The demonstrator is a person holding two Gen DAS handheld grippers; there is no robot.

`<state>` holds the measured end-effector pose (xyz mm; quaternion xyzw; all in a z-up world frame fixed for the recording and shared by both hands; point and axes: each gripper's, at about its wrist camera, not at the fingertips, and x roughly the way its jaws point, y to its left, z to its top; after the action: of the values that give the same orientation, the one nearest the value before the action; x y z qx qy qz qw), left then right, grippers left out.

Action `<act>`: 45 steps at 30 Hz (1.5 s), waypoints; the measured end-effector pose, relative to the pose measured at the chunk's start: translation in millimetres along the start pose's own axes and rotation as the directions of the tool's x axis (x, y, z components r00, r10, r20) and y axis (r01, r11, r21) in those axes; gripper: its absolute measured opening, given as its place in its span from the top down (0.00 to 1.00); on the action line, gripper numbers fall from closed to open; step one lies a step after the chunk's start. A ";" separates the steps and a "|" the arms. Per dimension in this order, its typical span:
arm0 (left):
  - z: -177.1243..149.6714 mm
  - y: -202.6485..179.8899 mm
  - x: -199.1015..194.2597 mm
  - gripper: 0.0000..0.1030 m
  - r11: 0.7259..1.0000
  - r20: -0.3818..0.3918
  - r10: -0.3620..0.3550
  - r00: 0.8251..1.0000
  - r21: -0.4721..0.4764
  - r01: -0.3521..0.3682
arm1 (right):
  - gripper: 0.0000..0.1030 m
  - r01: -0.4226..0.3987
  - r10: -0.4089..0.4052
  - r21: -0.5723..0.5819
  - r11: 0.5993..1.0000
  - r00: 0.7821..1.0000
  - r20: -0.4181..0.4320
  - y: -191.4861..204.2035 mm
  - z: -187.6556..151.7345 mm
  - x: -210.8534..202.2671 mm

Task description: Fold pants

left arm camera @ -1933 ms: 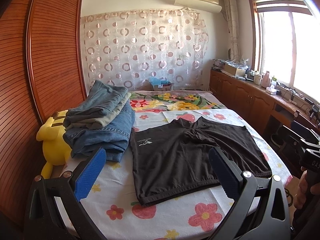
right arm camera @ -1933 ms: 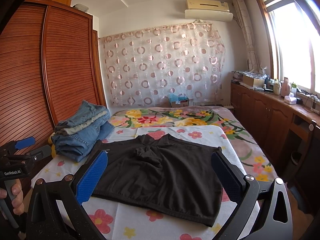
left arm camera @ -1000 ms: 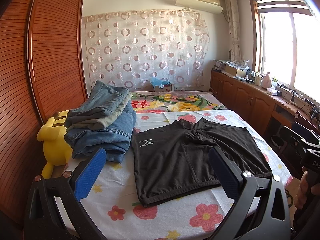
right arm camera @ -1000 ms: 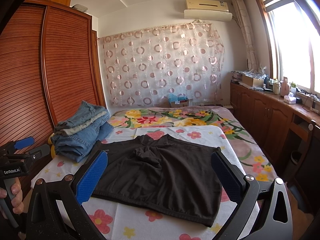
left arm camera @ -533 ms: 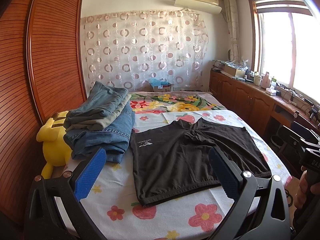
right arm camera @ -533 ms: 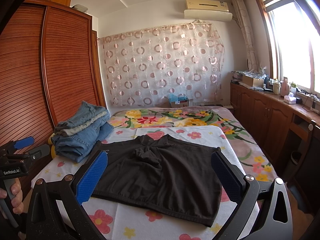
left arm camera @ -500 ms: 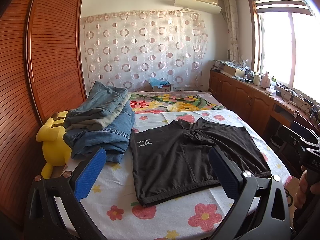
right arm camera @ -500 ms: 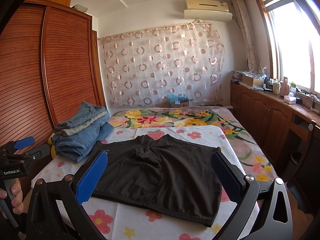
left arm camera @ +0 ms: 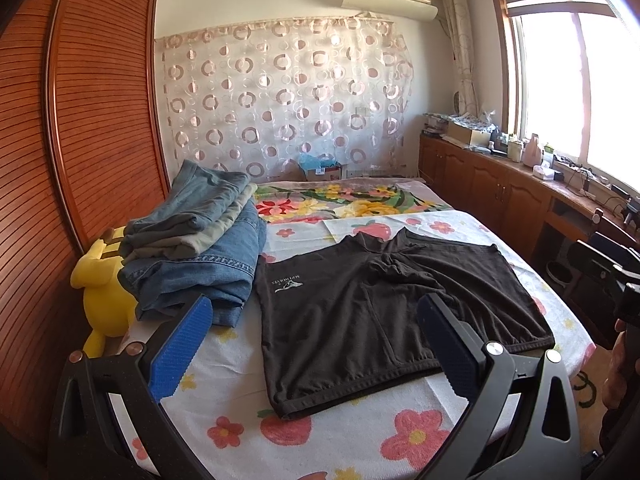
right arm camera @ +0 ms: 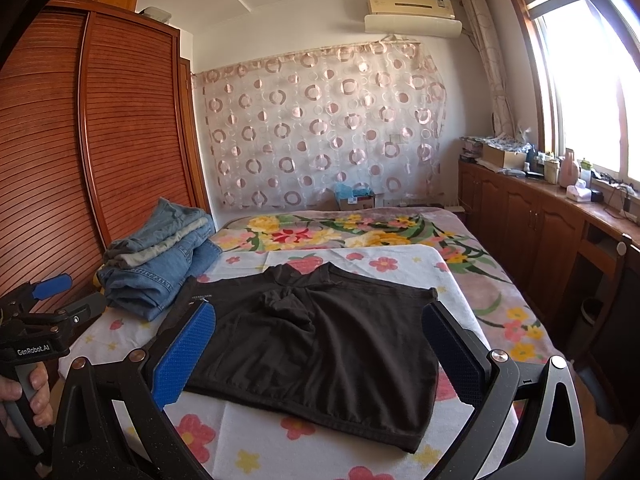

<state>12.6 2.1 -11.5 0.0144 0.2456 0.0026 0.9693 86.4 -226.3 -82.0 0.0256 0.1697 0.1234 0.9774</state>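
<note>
Nothing much has shifted since a moment ago: both tools hang where they were above the near edge of the bed (left arm camera: 360,432), and the black shorts (left arm camera: 380,312) lie just as flat as before.

From the left wrist view, the left gripper (left arm camera: 312,344) has its 2 blue-padded fingers (left arm camera: 180,348) spread wide, holding nothing, hovering clear of the fabric. The shorts sit spread out on the flowered sheet (right arm camera: 256,432), waistband toward me and the legs pointing away toward the curtain (left arm camera: 280,100), with a small white logo (left arm camera: 286,284) near their left side.

The right gripper (right arm camera: 316,352) is likewise wide apart and empty, framing the shorts from above without touching them. At the left edge of the right wrist view a hand (right arm camera: 24,404) grips the handle of the other tool.

Just beside the shorts on the left is a stack of folded jeans (left arm camera: 192,248), and behind that a yellow plush toy (left arm camera: 104,296) leans by the brown slatted wardrobe (left arm camera: 80,120). Along the right wall runs a wooden counter (right arm camera: 560,216) under the window (right arm camera: 592,80).
</note>
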 end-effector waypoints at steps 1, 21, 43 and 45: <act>-0.3 0.1 3.1 0.00 1.000 -0.007 -0.002 1.000 0.001 0.002 | 0.00 0.004 -0.004 0.002 1.000 1.000 -0.002 -1.3 -0.4 0.6; -3.0 -3.1 54.7 0.00 0.985 -0.089 -0.155 0.984 0.061 0.160 | 0.01 0.057 -0.060 -0.047 0.997 0.996 -0.072 -10.2 7.3 18.7; -3.3 -44.9 98.5 0.00 0.950 -0.193 -0.272 0.943 0.103 0.296 | 0.65 0.018 -0.017 -0.001 1.000 0.940 -0.341 -52.8 33.2 97.3; -5.3 -45.9 100.2 0.00 0.949 -0.201 -0.275 0.940 0.101 0.299 | 0.65 0.016 -0.009 0.016 1.000 0.930 -0.367 -61.0 40.4 105.6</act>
<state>98.1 -42.4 -65.3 0.0413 0.3335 -0.1537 0.9292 210.5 -259.3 -84.0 0.0103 0.3507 0.1181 0.9289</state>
